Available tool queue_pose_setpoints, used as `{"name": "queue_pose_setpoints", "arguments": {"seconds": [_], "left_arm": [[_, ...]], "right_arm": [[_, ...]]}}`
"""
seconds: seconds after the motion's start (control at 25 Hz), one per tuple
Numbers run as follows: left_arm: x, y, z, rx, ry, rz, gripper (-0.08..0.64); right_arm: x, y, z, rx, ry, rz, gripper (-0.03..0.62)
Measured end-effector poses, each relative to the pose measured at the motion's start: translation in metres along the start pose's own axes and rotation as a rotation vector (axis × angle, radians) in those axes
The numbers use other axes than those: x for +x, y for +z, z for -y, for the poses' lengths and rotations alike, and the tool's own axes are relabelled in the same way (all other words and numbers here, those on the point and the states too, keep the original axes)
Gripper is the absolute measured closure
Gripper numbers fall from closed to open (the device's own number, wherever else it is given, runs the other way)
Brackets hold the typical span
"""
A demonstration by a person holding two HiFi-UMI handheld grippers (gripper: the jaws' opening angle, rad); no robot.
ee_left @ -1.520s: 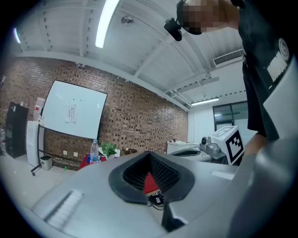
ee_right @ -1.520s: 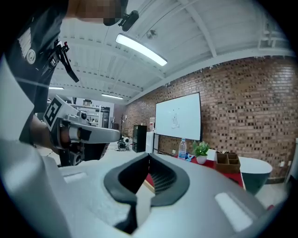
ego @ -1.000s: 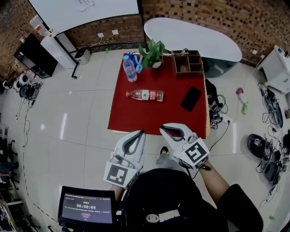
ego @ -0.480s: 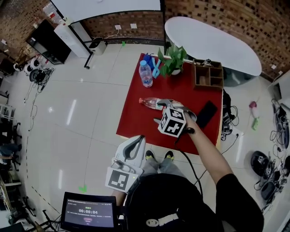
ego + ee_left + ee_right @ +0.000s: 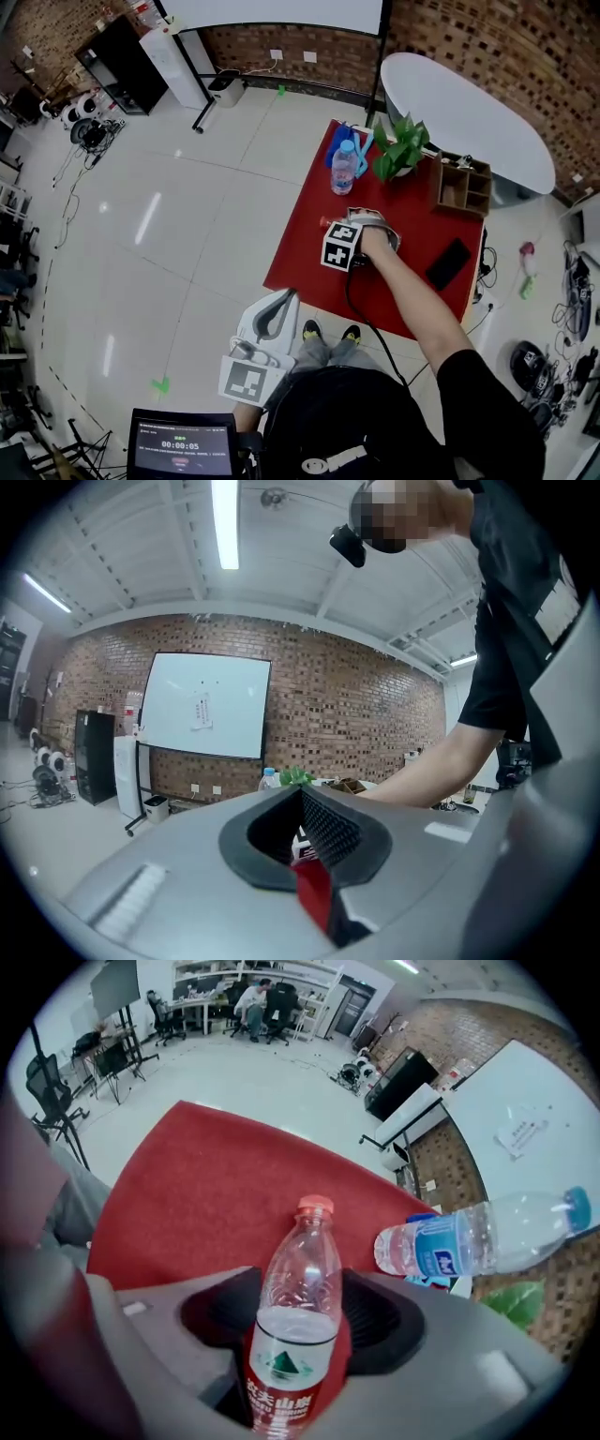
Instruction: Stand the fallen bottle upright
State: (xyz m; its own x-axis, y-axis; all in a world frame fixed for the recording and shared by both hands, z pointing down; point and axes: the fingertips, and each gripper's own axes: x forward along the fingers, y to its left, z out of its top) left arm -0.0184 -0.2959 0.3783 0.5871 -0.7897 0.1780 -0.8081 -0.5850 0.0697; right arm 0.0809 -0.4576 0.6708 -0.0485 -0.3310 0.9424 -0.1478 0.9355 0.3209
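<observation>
Right gripper (image 5: pixel 300 1309) down, jaws just opened astride bottle (image 5: pixel 305 1241); left gripper (image 5: pixel 302 803) closed.

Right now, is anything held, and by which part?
Nothing. The right hand-held gripper, jaws just opened, straddles the bottle at its label without pressing; the left one is empty.

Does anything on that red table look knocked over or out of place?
Yes: the red-labelled bottle lies on its side between the just-opened jaws of the right hand-held gripper, while the blue-capped bottle nearby stands upright.

Black short-sleeved shirt (image 5: pixel 483 403), pale grey left hand-held gripper (image 5: pixel 289 298) (rounded, dark ribbed pads (image 5: pixel 328 832)), black-and-white square marker cube (image 5: pixel 251 380)
</observation>
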Motion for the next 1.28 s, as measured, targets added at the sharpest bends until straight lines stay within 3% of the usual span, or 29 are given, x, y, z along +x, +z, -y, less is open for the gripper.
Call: {"name": "queue_pose_setpoints", "arguments": {"seconds": [0.12, 0.32, 0.48, 0.56, 0.68, 1.04, 1.28], "left_arm": [[0.004, 0.001, -0.006, 0.01, -0.03, 0.009, 0.56], [0.023, 0.009, 0.013, 0.039, -0.135, 0.036, 0.56], [0.038, 0.011, 0.039, 0.064, -0.226, 0.028, 0.56], [0.043, 0.012, 0.051, 0.072, -0.26, 0.026, 0.56], [0.044, 0.014, 0.059, 0.075, -0.281, 0.024, 0.56], [0.034, 0.01, 0.056, 0.072, -0.274, 0.022, 0.56], [0.028, 0.016, 0.049, 0.069, -0.28, 0.019, 0.56]], "right_arm": [[-0.045, 0.003, 0.017, 0.158, -0.048, 0.164, 0.322], [-0.144, -0.042, 0.047, 0.634, -0.105, 0.547, 0.325], [-0.169, -0.088, 0.037, 0.826, -0.171, 0.694, 0.327], [-0.165, -0.099, 0.03, 0.854, -0.195, 0.681, 0.327], [-0.157, -0.099, 0.017, 0.819, -0.202, 0.636, 0.328], [-0.163, -0.106, 0.002, 0.837, -0.246, 0.625, 0.328], [-0.225, -0.101, 0.007, 0.877, -0.301, 0.745, 0.328]]}}
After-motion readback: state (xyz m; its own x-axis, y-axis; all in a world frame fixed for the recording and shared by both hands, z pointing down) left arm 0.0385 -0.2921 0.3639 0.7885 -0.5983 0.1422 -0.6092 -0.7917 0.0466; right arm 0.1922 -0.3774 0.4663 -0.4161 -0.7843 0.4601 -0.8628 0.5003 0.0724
